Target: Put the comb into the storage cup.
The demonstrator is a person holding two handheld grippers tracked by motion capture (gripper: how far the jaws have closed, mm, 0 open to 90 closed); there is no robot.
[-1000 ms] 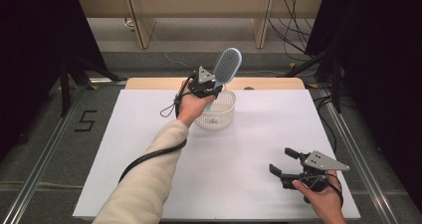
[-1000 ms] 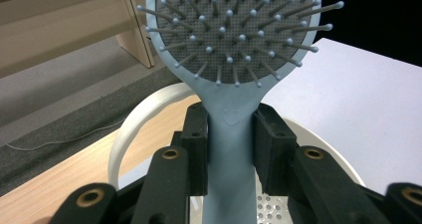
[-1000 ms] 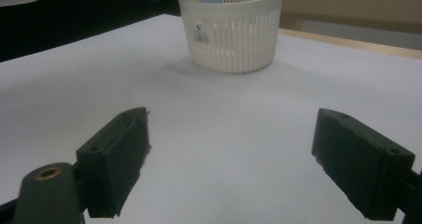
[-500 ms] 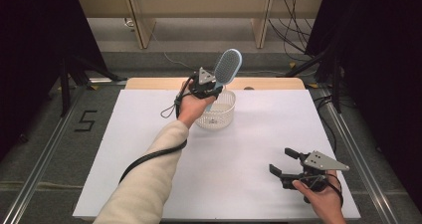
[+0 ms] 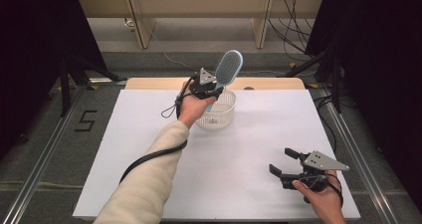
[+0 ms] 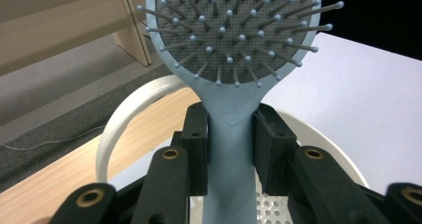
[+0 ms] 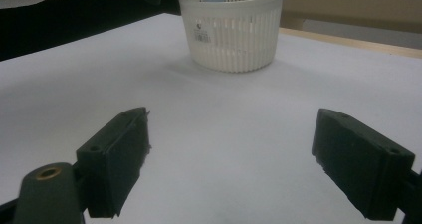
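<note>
Gripping hairbrush (image 6: 234, 59) handle w/ left tongs (image 6: 230, 149), head up, handle down in basket (image 5: 219, 115), right tongs (image 7: 231, 159) spread, nothing between.

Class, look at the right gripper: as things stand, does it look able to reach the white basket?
Probably yes. The right gripper sits with its jaws open, facing the white basket across bare white table. But the left gripper holds a hairbrush over it.

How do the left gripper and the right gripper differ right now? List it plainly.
The left gripper is shut on the light blue hairbrush by its handle, above the white basket; the right gripper is open with nothing between its jaws. In the high view the left is at the table's far side, the right near the front edge. Both have black jaws.
</note>
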